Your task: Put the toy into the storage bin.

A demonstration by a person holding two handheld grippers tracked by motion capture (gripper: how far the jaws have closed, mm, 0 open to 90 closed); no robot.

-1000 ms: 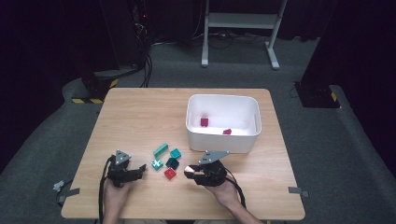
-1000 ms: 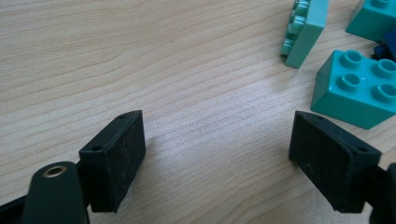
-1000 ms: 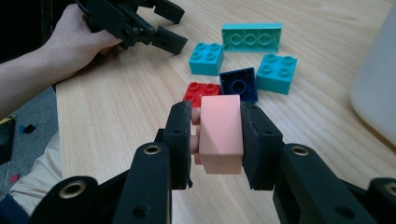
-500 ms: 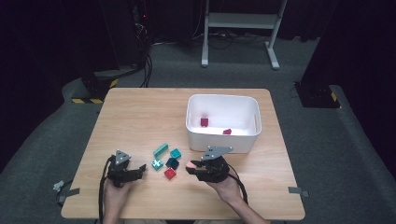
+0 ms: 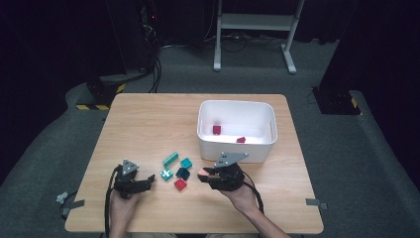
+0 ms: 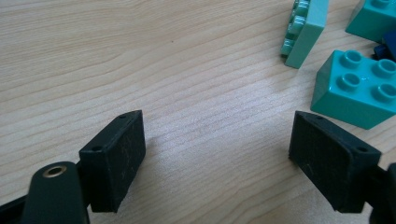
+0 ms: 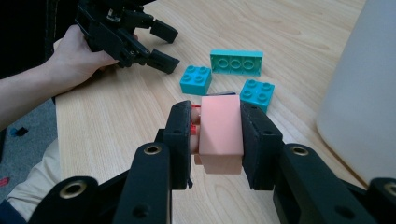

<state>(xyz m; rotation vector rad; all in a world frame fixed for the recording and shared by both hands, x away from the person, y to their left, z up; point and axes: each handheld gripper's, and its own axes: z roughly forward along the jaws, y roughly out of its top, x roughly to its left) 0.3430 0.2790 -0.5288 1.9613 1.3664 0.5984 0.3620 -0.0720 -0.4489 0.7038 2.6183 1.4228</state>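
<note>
My right gripper (image 7: 217, 135) is shut on a pink brick (image 7: 219, 133), held above the table; in the high view the pink brick (image 5: 202, 172) shows at the right gripper (image 5: 204, 174) tip, just right of a red brick (image 5: 180, 184). My left gripper (image 6: 217, 154) stands open low over bare wood, with a teal square brick (image 6: 357, 88) just beyond its right jaw. In the high view the left gripper (image 5: 147, 181) sits left of the brick cluster: a long teal brick (image 5: 170, 159), a teal brick (image 5: 186, 162), a dark blue brick (image 5: 183, 173) and another teal brick (image 5: 167, 174).
A white bin (image 5: 236, 148) stands behind my right gripper, with two dark red bricks (image 5: 217, 129) inside. Its wall (image 7: 359, 107) rises close at the right of the right gripper view. The wooden table (image 5: 148, 124) has free room at the back left.
My right gripper has lifted slightly with the pink brick and shifted a little right. The left gripper has not moved.
</note>
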